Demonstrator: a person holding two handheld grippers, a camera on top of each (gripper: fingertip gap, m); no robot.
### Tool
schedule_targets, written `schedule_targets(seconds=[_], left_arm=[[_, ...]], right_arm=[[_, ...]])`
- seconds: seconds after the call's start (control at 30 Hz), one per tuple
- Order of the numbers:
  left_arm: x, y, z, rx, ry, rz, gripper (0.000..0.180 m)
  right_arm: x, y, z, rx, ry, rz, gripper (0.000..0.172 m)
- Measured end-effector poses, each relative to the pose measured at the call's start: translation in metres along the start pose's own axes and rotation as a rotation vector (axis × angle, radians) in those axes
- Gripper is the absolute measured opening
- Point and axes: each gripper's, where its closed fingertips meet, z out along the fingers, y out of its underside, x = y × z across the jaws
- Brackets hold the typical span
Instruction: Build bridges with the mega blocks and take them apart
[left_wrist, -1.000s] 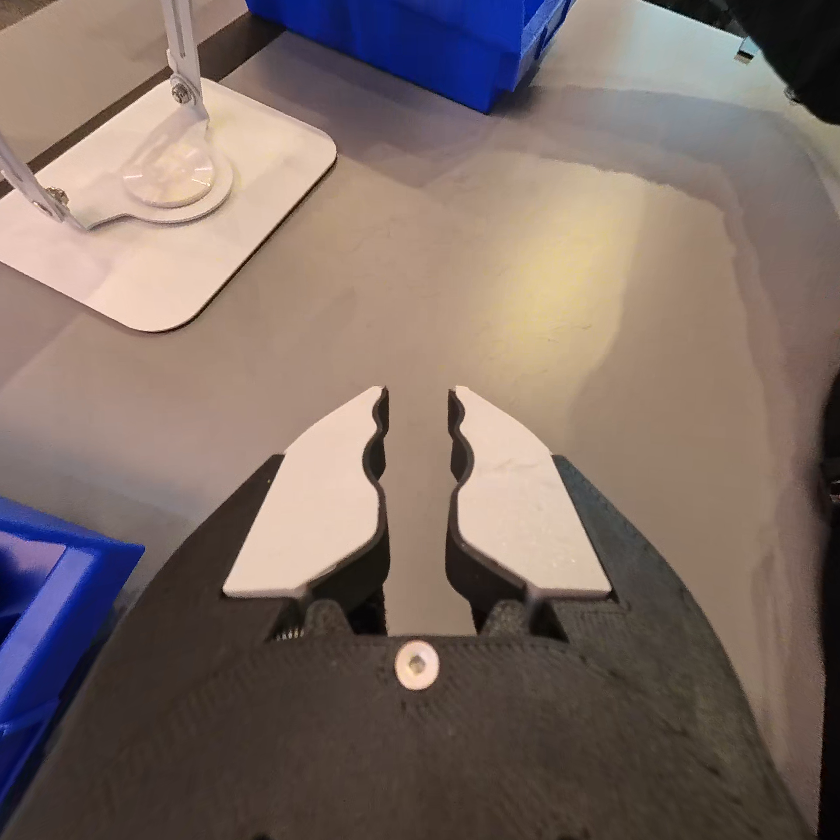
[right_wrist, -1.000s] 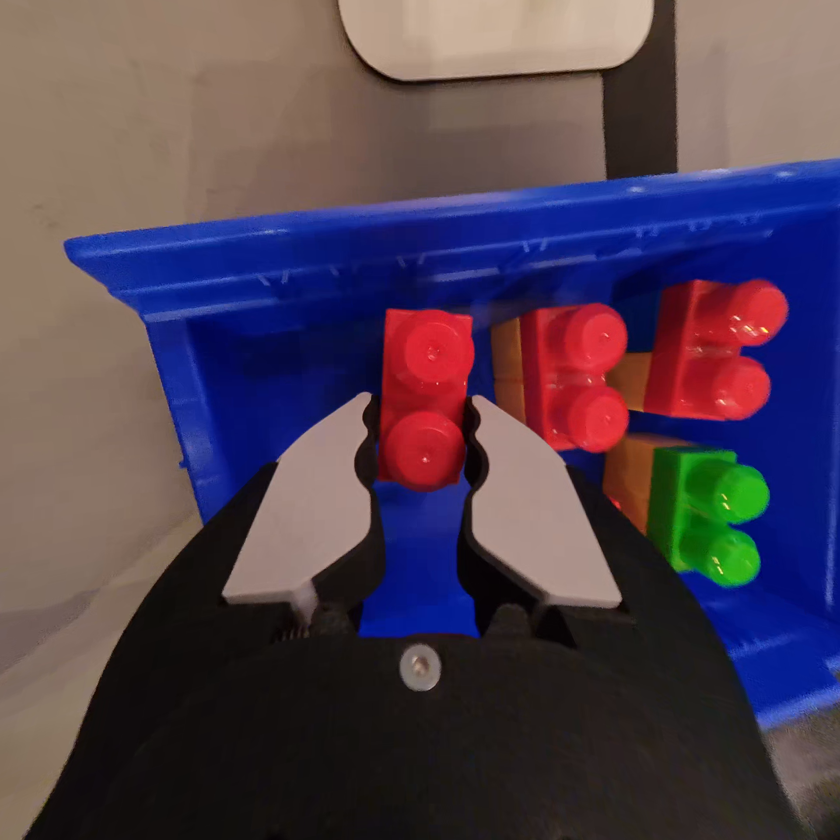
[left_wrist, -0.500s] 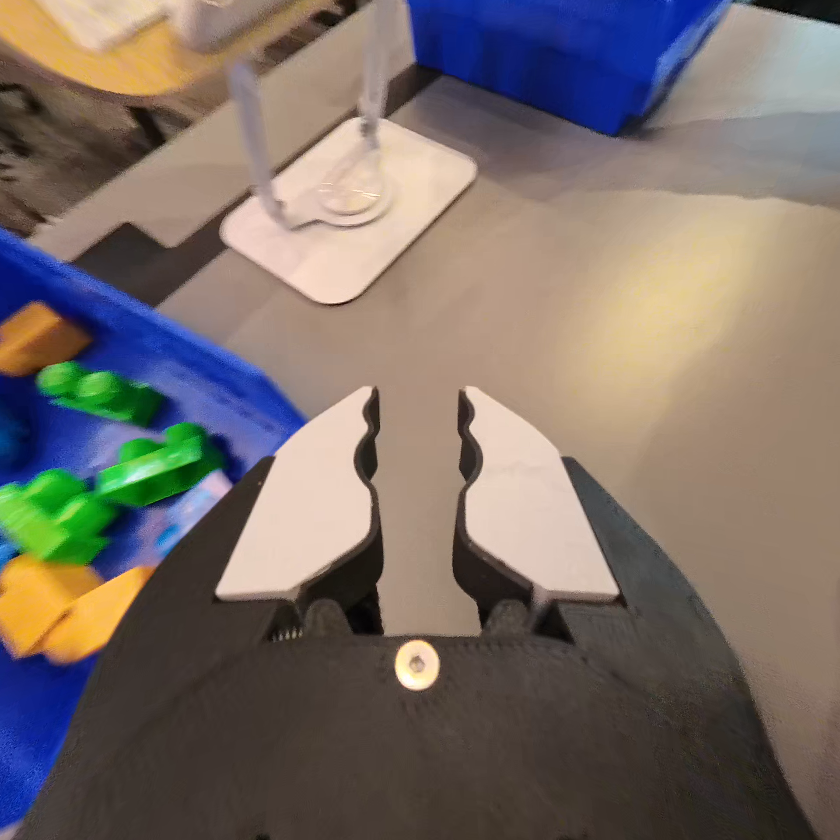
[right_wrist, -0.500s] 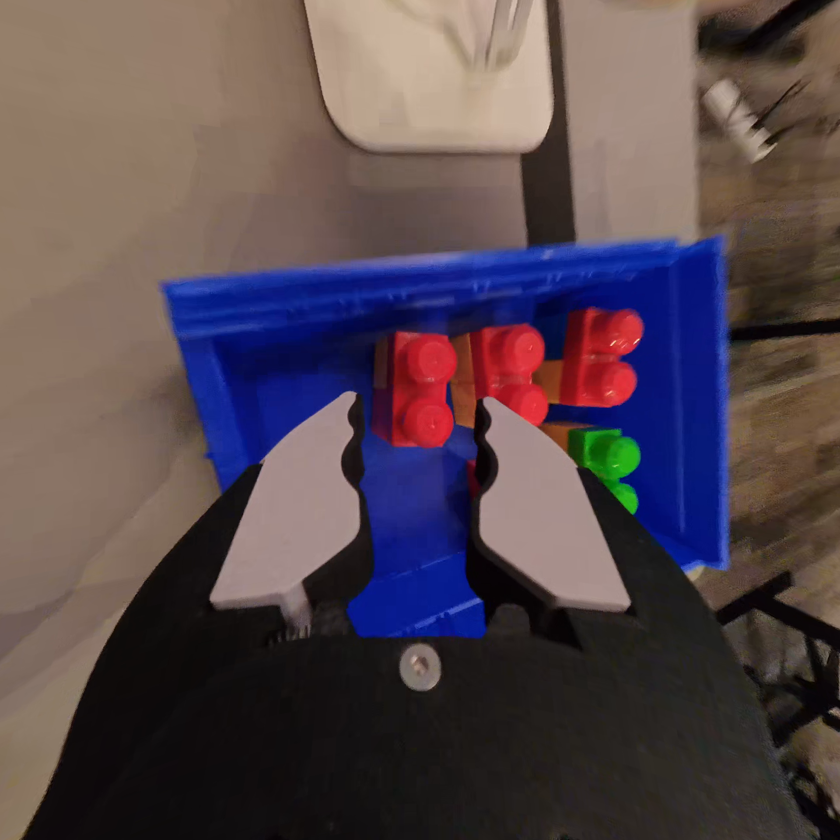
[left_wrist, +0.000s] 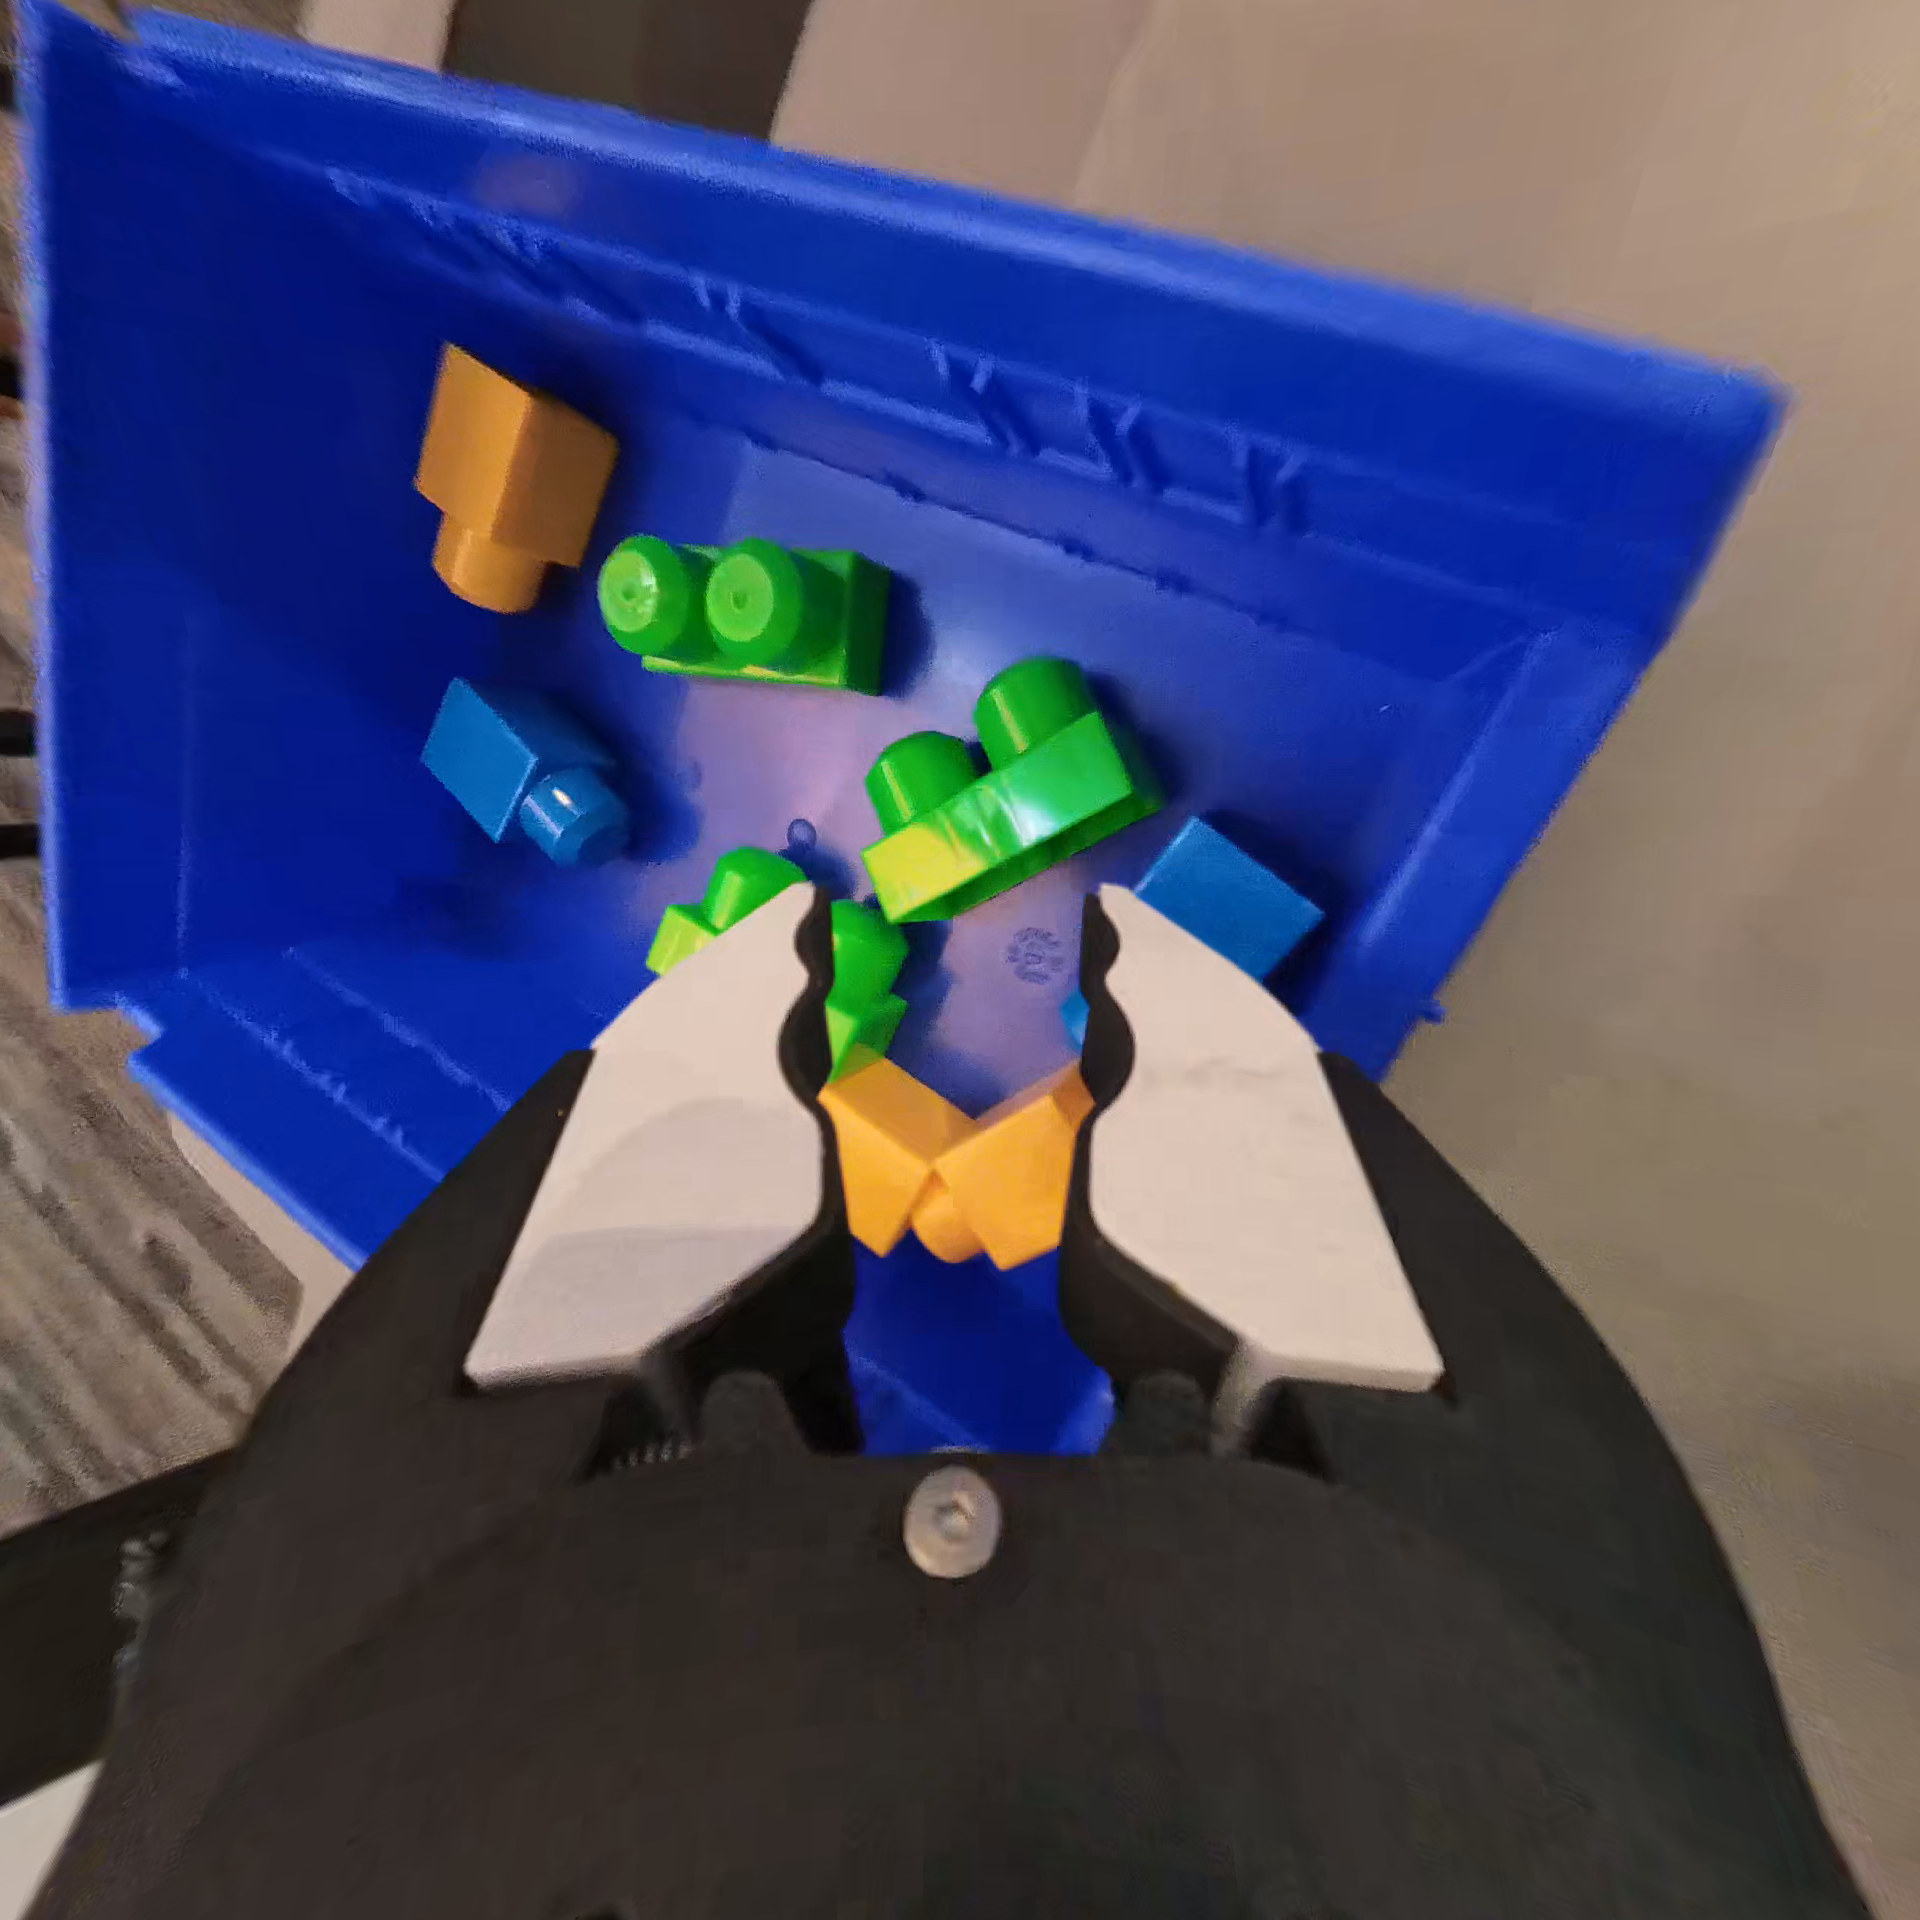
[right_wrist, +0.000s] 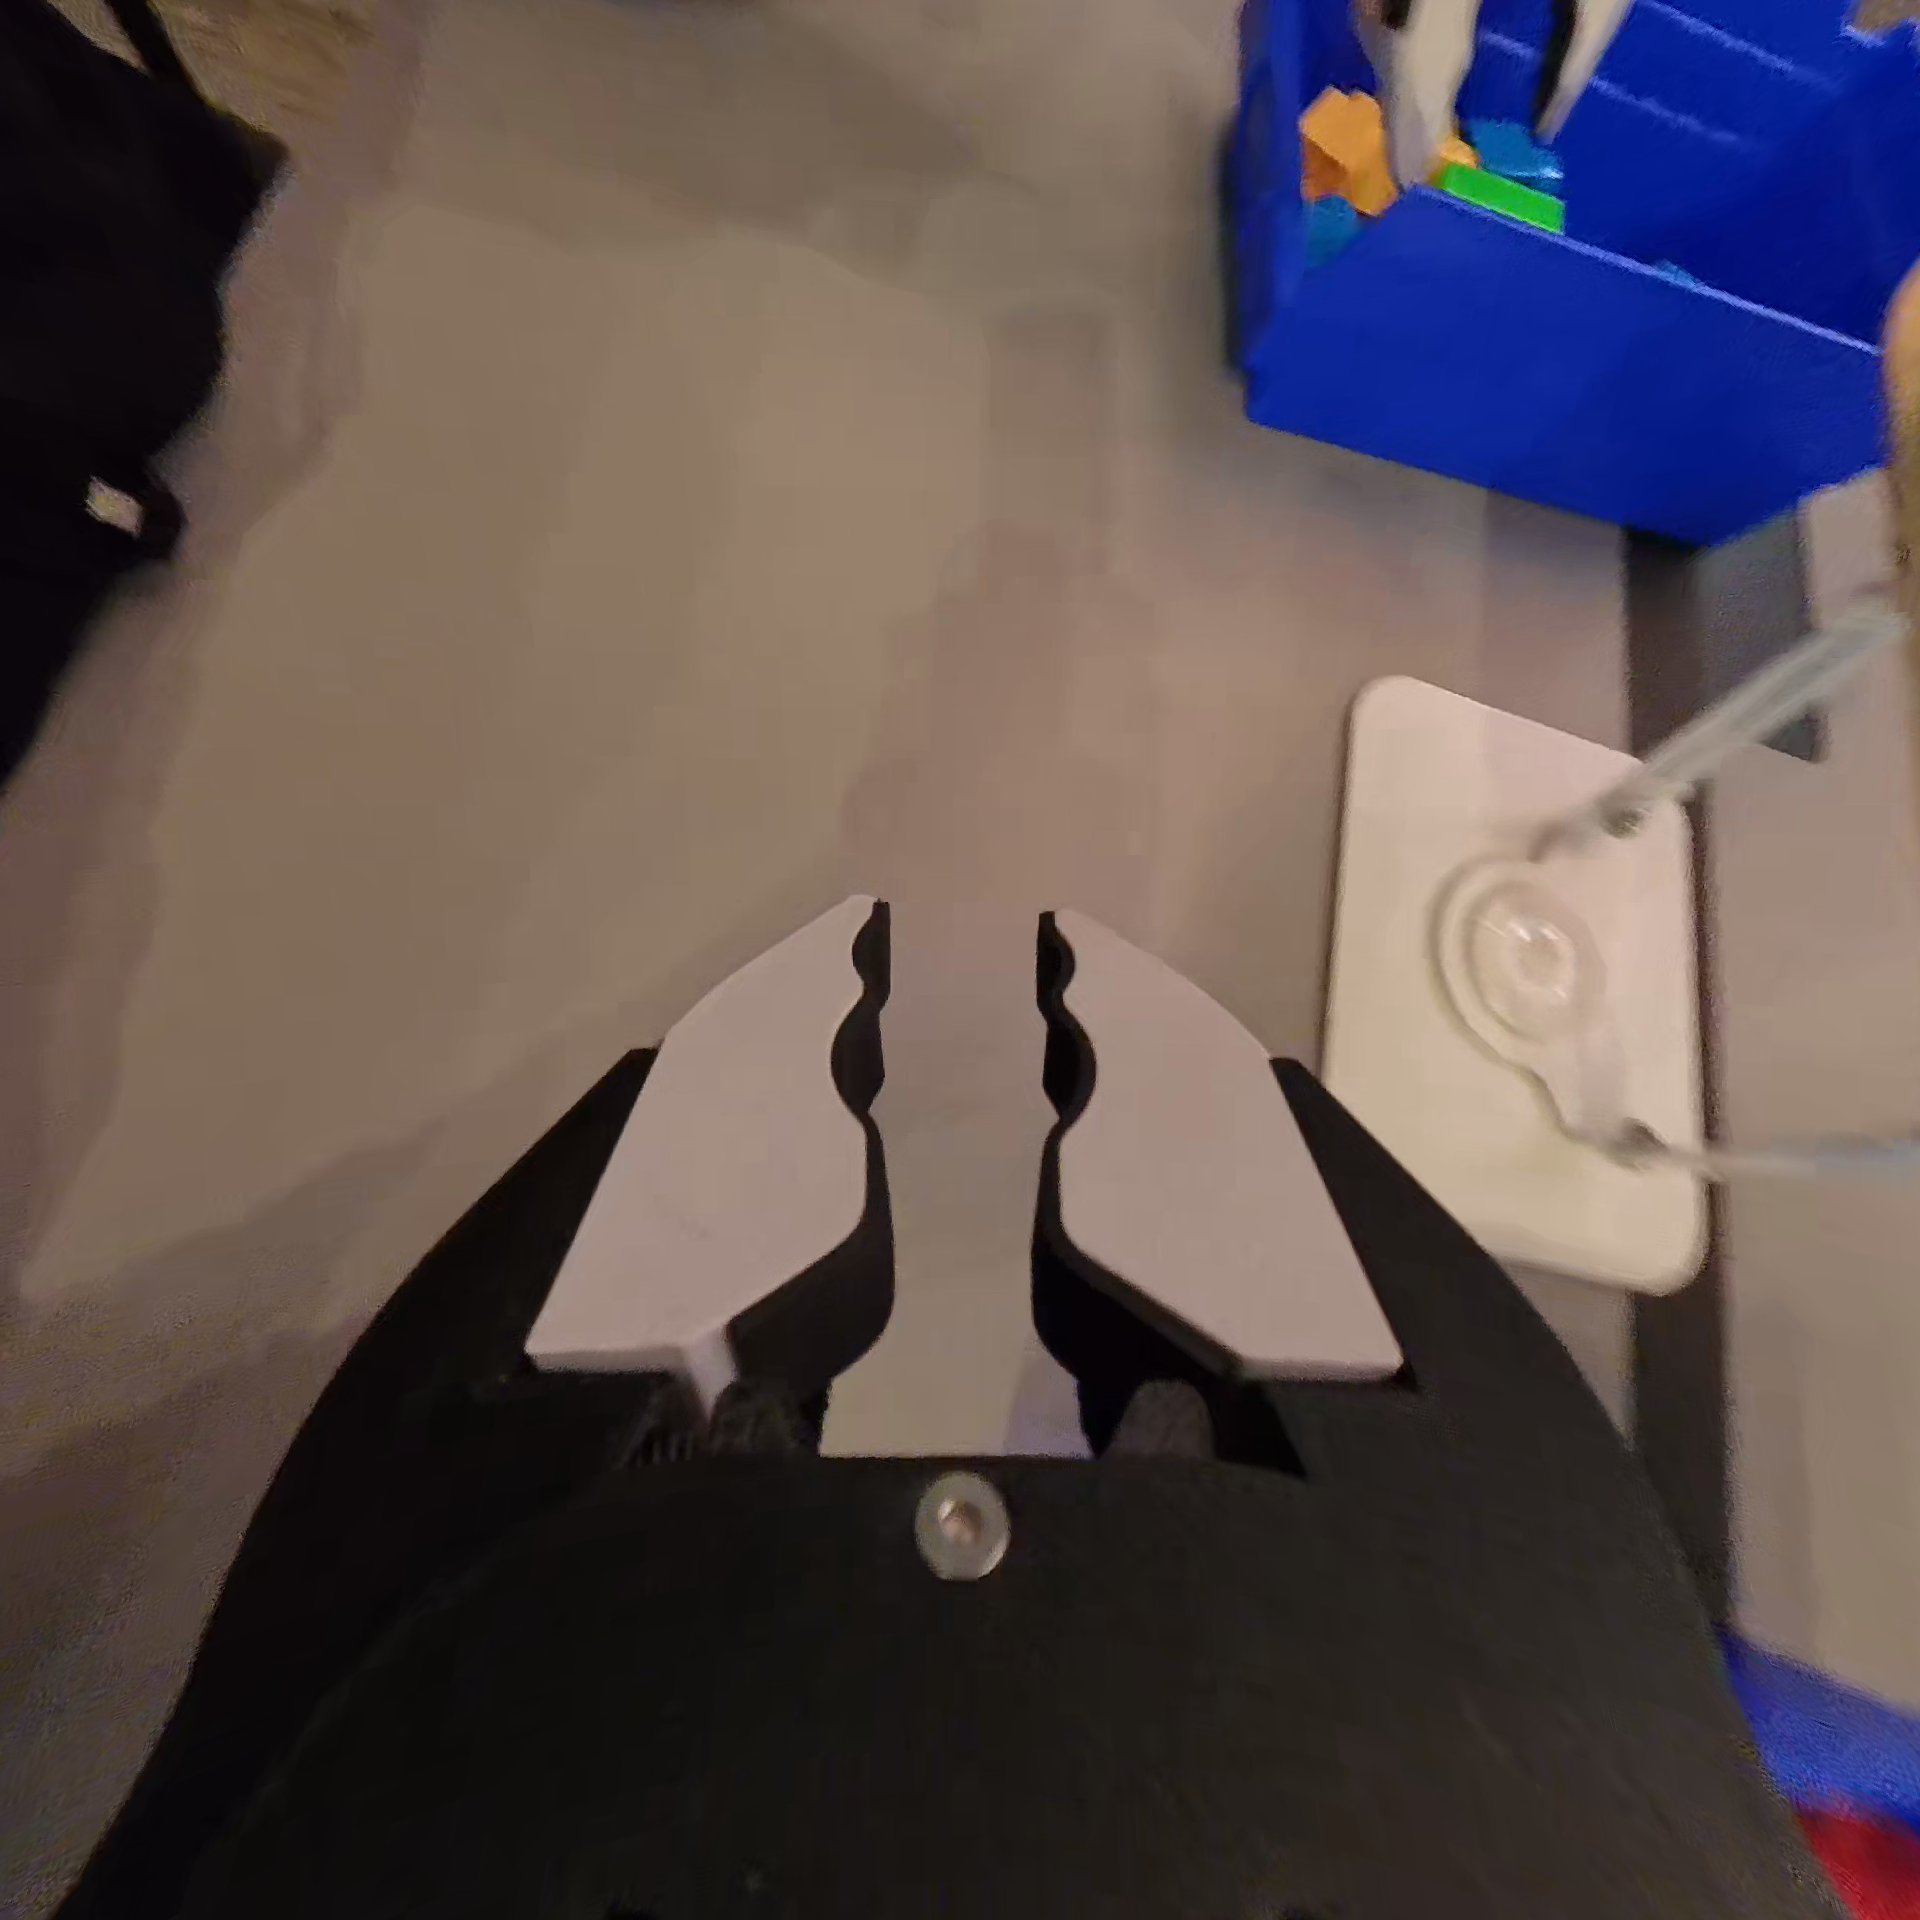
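Observation:
My left gripper (left_wrist: 951, 904) hangs open over a blue bin (left_wrist: 1039, 312) that holds loose blocks. Nothing is in its grasp. A green two-stud block (left_wrist: 1008, 805) lies just beyond the fingertips, and a smaller green block (left_wrist: 857, 966) lies in the bin by the left finger. Two orange blocks (left_wrist: 956, 1164) lie in the bin below, seen between the fingers. Another green block (left_wrist: 748, 613), an orange block (left_wrist: 509, 478) and blue blocks (left_wrist: 509, 769) lie farther in. My right gripper (right_wrist: 961, 914) is open and empty above the grey table (right_wrist: 727, 520). The right wrist view shows the left gripper (right_wrist: 1491, 62) down in that bin (right_wrist: 1558, 364).
A white stand base (right_wrist: 1507, 987) with thin metal legs sits on the table to the right of my right gripper. The corner of a second blue bin (right_wrist: 1818, 1745) shows at the bottom right. A dark object (right_wrist: 83, 312) stands at the table's left edge. Some 40 cm of space lies between my two pairs of fingers.
My right gripper let go of the red block in its bin, then swung out over the bare table and narrowed. My left gripper moved from the table to over the other bin and opened wider.

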Motion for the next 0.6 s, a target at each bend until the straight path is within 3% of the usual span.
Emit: schedule_targets(seconds=[0.13, 0.27, 0.43, 0.6], left_arm=[[-0.007, 0.011, 0.026, -0.091, 0.02, 0.132, 0.042], [-0.009, 0.02, 0.044, -0.183, 0.006, 0.274, 0.036], [-0.018, 0.014, 0.058, -0.2, -0.138, 0.418, 0.02], [-0.036, 0.004, 0.055, -0.141, -0.315, 0.401, 0.014]], right_arm=[[-0.018, -0.005, 0.039, 0.047, -0.138, 0.027, 0.024], [-0.022, -0.003, 0.053, 0.062, -0.185, 0.049, 0.023], [-0.022, 0.0, 0.056, 0.072, -0.203, 0.062, 0.022], [-0.023, -0.003, 0.058, 0.095, -0.216, 0.073, 0.02]])
